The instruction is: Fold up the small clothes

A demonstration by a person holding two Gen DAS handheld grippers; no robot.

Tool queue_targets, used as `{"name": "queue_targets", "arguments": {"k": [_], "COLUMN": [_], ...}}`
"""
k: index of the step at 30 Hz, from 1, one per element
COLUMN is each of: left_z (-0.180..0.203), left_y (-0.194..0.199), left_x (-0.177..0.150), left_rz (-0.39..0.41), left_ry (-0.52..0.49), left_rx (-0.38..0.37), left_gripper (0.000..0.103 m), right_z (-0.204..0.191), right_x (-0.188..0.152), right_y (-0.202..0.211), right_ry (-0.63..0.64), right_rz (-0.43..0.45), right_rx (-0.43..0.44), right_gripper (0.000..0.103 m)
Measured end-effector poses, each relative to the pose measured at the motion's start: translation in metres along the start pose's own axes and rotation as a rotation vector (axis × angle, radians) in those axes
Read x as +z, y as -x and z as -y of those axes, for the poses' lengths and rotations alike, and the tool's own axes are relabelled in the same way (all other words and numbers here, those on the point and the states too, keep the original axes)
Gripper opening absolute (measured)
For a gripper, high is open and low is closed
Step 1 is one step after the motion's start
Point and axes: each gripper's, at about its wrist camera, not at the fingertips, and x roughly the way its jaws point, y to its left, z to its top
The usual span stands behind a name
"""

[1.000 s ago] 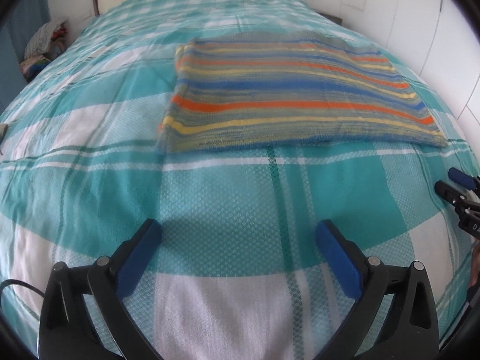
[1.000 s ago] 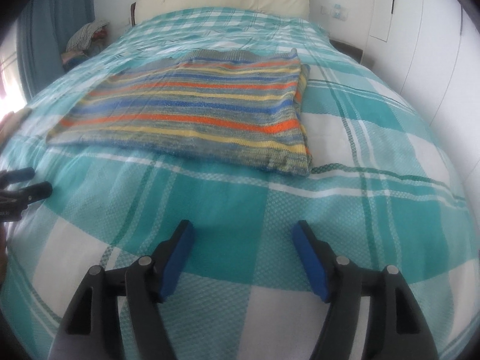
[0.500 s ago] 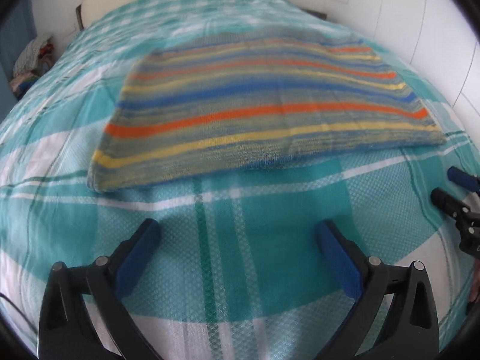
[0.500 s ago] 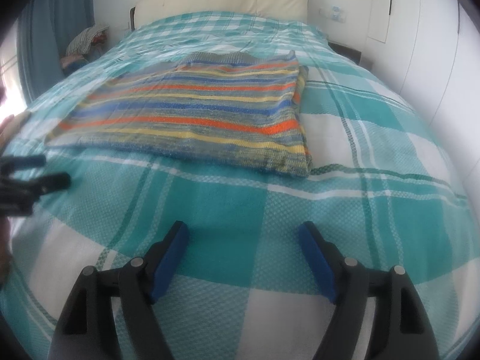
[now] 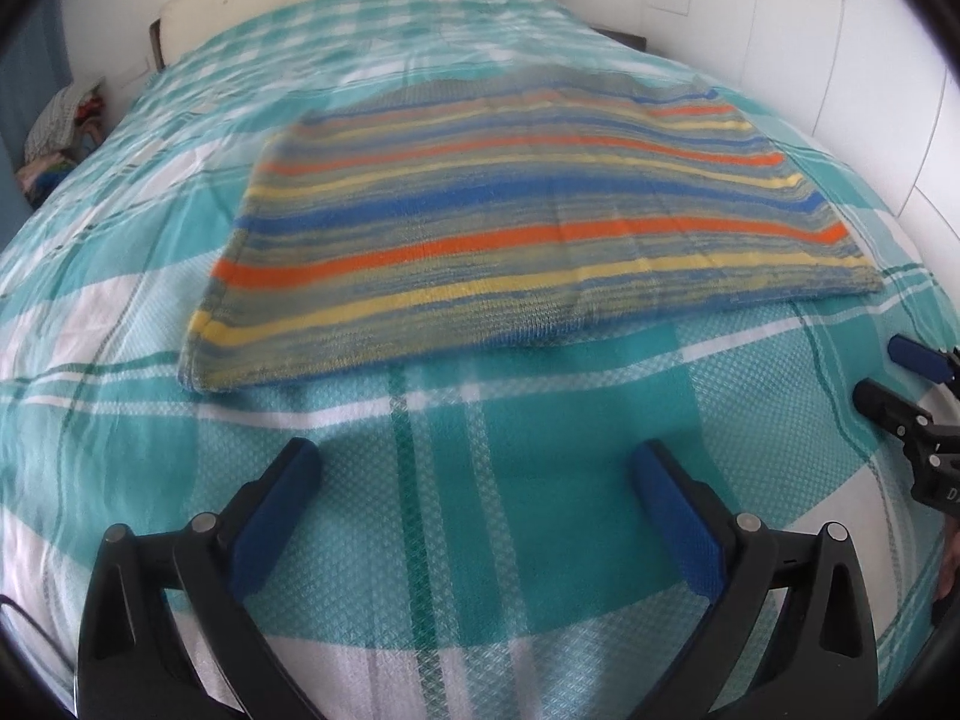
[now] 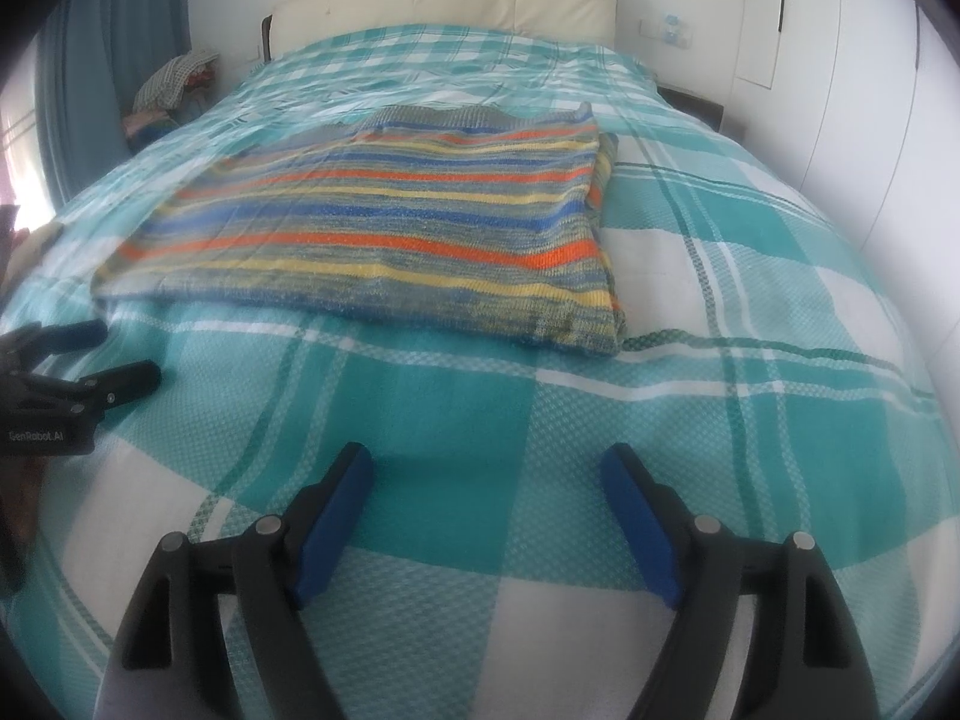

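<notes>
A folded knit garment point(image 5: 528, 228) with orange, yellow, blue and grey stripes lies flat on the teal and white checked bedspread point(image 5: 480, 480). In the right wrist view the garment point(image 6: 390, 228) shows a thick folded edge on its right side. My left gripper point(image 5: 474, 453) hovers open over the bedspread, short of the garment's near edge, with nothing between its fingers. My right gripper point(image 6: 486, 456) is also open and empty, near the garment's right front corner. Each gripper shows in the other's view: the right gripper point(image 5: 882, 369) at the right edge, the left gripper point(image 6: 126, 351) at the left edge.
A cream padded headboard point(image 6: 444, 0) stands at the far end of the bed. A heap of clothes point(image 6: 174, 84) sits beside the bed at the far left, by a blue curtain point(image 6: 90, 90). White wardrobe doors point(image 6: 840, 60) run along the right side.
The left wrist view has slid sideways, so the garment now sits more centred ahead of the left gripper. The right gripper's jaws have spread a little wider; that hand has stayed put.
</notes>
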Motion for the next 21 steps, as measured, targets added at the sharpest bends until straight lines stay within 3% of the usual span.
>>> {"name": "queue_targets", "arguments": {"k": [21], "left_z": [0.0003], "left_y": [-0.0003], "left_x": [0.0004], "left_rz": [0.0], "left_ry": [-0.001], "left_rx": [0.003], "left_gripper": [0.103], "right_z": [-0.0046], "right_x": [0.0012], "right_y": [-0.0015], "right_ry": [0.005], "right_rz": [-0.002], "right_rx": [0.009], "right_gripper": [0.084]}}
